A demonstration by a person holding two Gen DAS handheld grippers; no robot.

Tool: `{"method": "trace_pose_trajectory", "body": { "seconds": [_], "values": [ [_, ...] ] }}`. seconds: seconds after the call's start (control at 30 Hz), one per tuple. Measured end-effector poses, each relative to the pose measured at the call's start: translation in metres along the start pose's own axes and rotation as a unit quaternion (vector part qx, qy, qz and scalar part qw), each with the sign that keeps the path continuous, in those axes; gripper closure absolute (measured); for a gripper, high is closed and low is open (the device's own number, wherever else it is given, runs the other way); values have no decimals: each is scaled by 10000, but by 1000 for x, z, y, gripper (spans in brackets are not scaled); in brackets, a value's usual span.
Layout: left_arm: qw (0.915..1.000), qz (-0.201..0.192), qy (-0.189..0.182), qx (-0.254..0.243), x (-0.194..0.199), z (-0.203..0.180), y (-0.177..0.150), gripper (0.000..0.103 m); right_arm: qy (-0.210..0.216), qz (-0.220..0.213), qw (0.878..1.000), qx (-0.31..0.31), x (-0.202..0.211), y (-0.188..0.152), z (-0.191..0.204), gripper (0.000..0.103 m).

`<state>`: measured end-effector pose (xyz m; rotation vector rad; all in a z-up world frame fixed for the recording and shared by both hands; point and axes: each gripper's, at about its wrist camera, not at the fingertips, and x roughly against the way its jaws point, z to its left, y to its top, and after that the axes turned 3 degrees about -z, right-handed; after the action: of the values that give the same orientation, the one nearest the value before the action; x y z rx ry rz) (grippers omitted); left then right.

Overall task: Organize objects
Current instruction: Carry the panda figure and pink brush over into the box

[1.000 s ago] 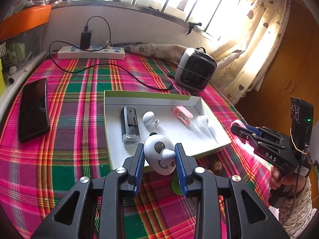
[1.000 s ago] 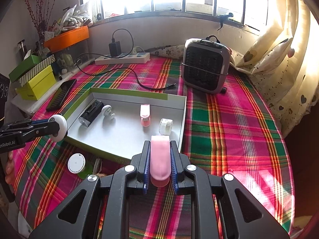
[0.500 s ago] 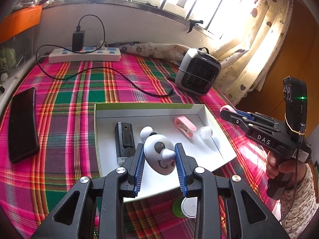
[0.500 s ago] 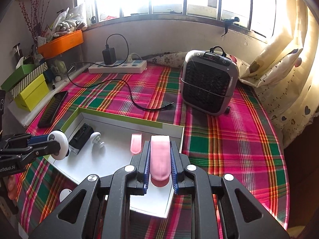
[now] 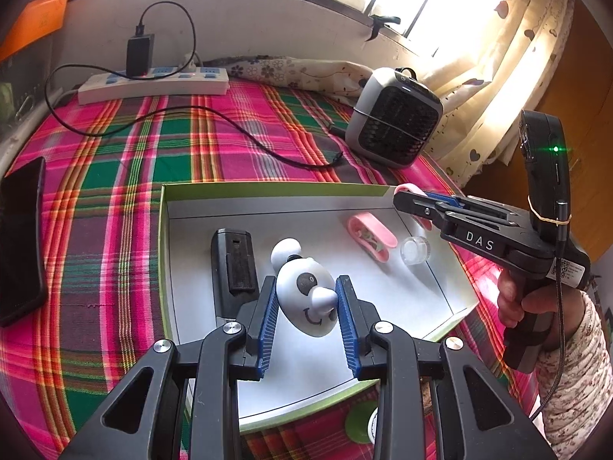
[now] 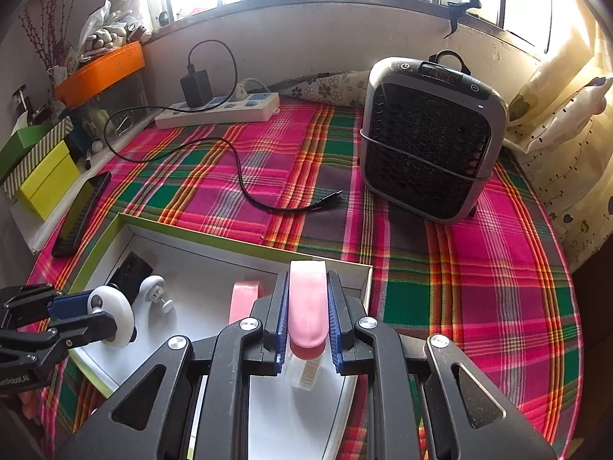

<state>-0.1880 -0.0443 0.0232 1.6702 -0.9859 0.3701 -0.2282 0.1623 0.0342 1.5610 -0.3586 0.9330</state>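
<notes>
My left gripper is shut on a white round panda-face toy and hangs over the near half of a white tray with a green rim. Inside the tray lie a black device, a white knob, a pink clip and a small clear jar. My right gripper is shut on a pink oblong piece above the tray's far right corner. In the left wrist view, the right gripper reaches in from the right.
A grey fan heater stands beyond the tray on the plaid cloth. A power strip with a charger and a loose cable lie at the back. A phone and boxes are at the left; a green disc sits below the tray.
Both grippers have moved forward and slightly down over the tray, which now lies closer beneath them. Each keeps its grip, and the items in the tray have not moved.
</notes>
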Motion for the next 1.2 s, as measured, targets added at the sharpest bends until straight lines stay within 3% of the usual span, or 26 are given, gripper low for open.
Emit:
{"method": "trace_pose_trajectory", "body": {
  "seconds": [1.2],
  "values": [
    [9995,195,208,-123,-19,-5,2,75,-55,234,9996,135,-24,-7,4,84]
  ]
}}
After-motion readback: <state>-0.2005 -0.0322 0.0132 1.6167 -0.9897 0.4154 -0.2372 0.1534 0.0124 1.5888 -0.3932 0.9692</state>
